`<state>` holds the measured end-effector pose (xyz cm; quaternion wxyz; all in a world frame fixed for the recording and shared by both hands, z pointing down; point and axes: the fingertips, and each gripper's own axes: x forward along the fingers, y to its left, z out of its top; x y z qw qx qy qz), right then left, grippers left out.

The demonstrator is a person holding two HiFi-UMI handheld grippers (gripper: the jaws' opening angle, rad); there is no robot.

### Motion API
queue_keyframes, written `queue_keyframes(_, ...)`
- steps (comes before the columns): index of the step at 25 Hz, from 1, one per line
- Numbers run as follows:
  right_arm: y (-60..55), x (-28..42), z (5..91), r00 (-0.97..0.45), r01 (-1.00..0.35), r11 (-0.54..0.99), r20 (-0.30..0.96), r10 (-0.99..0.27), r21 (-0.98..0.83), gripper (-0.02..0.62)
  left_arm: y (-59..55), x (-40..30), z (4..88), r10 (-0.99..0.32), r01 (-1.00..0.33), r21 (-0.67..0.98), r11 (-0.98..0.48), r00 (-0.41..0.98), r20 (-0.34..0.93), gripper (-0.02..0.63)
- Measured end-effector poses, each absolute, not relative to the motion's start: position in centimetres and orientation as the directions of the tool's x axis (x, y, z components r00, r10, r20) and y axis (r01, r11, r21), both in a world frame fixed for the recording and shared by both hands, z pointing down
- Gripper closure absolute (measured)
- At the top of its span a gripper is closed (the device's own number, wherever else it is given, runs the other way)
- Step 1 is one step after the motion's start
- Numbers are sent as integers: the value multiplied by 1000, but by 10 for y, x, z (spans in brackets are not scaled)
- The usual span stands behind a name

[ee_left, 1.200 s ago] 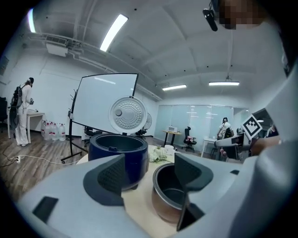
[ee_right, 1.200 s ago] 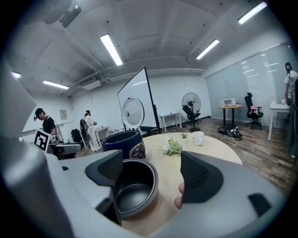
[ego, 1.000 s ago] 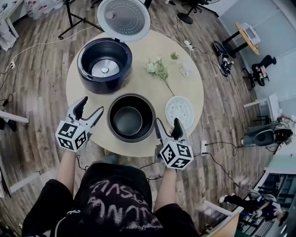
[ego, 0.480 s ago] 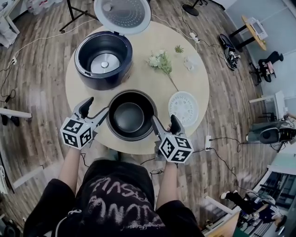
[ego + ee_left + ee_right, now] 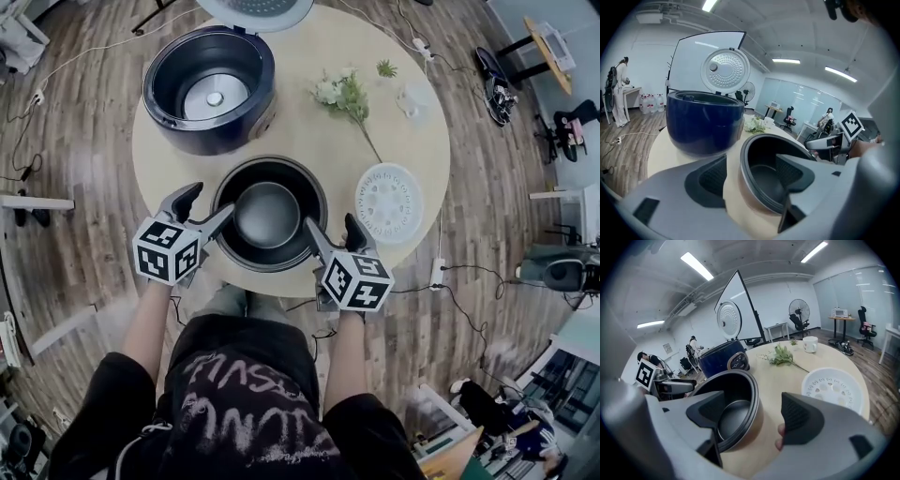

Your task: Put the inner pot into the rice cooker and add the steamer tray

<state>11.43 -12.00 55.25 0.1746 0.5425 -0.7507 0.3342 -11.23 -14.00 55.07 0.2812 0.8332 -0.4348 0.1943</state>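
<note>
counter (image 5: 292, 133): round, pale wood, standing on a wood-plank floor.
rice cooker (image 5: 173, 131): dark blue, at 10 o'clock on the counter; its lid (image 5: 258, 11) stands open at the 12 o'clock side and the well is bare down to the metal heating plate.
inner pot (image 5: 281, 173): dark and empty, upright on the counter at 6 o'clock near the edge, apart from the rice cooker and between the two hand-held grippers.
steamer tray (image 5: 388, 202): white perforated disc lying flat at 4 o'clock, just beside the inner pot at its 3 o'clock side.
left hand-held gripper (image 5: 213, 198): jaws wide apart and straddling the inner pot's rim at the pot's 9 o'clock, one jaw inside and one outside; bare counter shows between the outer pad and the pot wall, so nothing is gripped.
right hand-held gripper (image 5: 329, 221): jaws wide apart over the rim at the pot's 4 o'clock, one jaw inside and one outside with a gap to the wall; nothing is gripped.
flowers (image 5: 342, 92): white sprig with green leaves lying at 1 o'clock.
cup (image 5: 810, 343): small, white, at 2 o'clock past the flowers.
</note>
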Motion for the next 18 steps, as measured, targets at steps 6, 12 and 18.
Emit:
queue_keyframes(6, -122, 108, 576, -381, -920, 194, 660, -647, -340, 215, -135, -110, 577, -570, -854, 297, -428, 509, 645, 272)
queue_keyframes(12, -122, 102, 592, -398, -915, 207, 691, -604, -346, 250, -130, -111, 589, -561, -878, 293, -379, 469, 682, 375)
queue_keyframes(18, -119, 104, 600, -395, -918, 218, 716, -576, -331, 343, -127, -110, 594, -553, -894, 304, -329, 444, 705, 426)
